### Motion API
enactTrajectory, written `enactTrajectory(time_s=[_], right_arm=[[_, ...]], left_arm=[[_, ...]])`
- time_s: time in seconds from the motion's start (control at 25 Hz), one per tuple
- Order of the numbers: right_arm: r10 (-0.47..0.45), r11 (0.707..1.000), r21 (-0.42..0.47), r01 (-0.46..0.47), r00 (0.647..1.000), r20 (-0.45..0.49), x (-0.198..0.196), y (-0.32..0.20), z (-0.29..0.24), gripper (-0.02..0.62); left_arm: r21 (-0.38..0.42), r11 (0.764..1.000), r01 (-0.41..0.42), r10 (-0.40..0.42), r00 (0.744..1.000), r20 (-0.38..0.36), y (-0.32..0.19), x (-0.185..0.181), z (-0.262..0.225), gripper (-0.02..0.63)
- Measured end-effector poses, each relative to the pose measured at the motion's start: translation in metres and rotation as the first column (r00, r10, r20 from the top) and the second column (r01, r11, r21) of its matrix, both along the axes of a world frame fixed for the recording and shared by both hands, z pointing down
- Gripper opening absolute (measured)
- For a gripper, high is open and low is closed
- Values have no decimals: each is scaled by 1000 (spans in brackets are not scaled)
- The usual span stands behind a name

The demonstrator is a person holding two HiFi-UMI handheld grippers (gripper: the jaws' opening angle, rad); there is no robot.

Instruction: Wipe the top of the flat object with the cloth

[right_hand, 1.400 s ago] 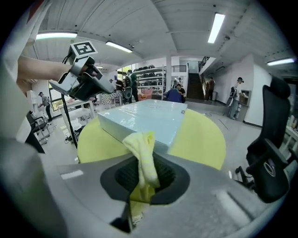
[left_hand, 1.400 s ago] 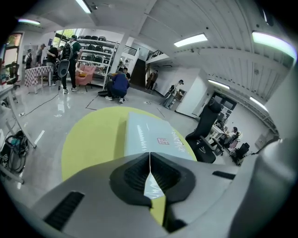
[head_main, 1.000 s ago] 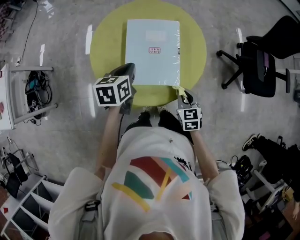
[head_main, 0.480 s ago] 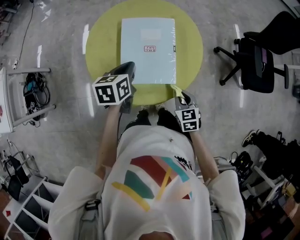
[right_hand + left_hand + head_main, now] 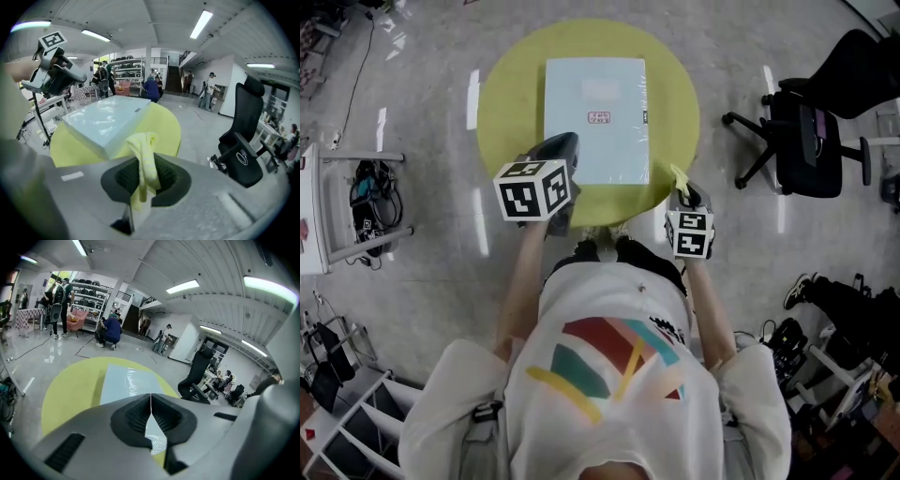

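the right gripper (image 5: 684,190), clamped on the cloth (image 5: 679,174), shifts toward 3 o'clock, clear of the near right corner of the flat box (image 5: 595,94). the left gripper (image 5: 564,142) edges toward 3 o'clock.

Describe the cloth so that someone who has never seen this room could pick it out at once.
Find the round yellow-green table on the grey floor, with a flat pale blue box on it. At its near right edge is the right gripper, the cloth pinched between its jaws. It is the only soft thing there: a limp, pale yellow strip, lighter than the tabletop.
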State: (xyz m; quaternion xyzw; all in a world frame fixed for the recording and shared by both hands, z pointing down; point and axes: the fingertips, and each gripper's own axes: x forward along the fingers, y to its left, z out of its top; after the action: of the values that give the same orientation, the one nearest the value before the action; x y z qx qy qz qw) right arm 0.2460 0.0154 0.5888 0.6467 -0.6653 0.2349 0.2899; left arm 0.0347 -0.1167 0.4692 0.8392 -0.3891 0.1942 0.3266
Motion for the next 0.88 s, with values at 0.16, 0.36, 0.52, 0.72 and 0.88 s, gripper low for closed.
enactTrajectory(time_s=[0.16,0.36,0.52,0.72,0.88], right_arm=[[30,989,149,-27,999,-17,13,-50,-60,28],[50,932,358,-51,999,12,9,-110,-156,28],[-6,864,503,-9,1000,28,-20,-133,-240,28],[-114,755,650,87,993,0,-74,-127,-325,28],[-169,692,704,161,984,-60,-102,-112,-353,28]], left_arm=[[72,997,14,-13,1000,-18,-6,2,-29,15],[244,967,70,-55,996,-68,-20,5,-97,15],[398,910,115,-79,991,-106,-22,6,-158,15],[565,808,166,-90,983,-160,-9,0,-219,15],[656,726,206,-101,976,-195,0,-7,-253,15]])
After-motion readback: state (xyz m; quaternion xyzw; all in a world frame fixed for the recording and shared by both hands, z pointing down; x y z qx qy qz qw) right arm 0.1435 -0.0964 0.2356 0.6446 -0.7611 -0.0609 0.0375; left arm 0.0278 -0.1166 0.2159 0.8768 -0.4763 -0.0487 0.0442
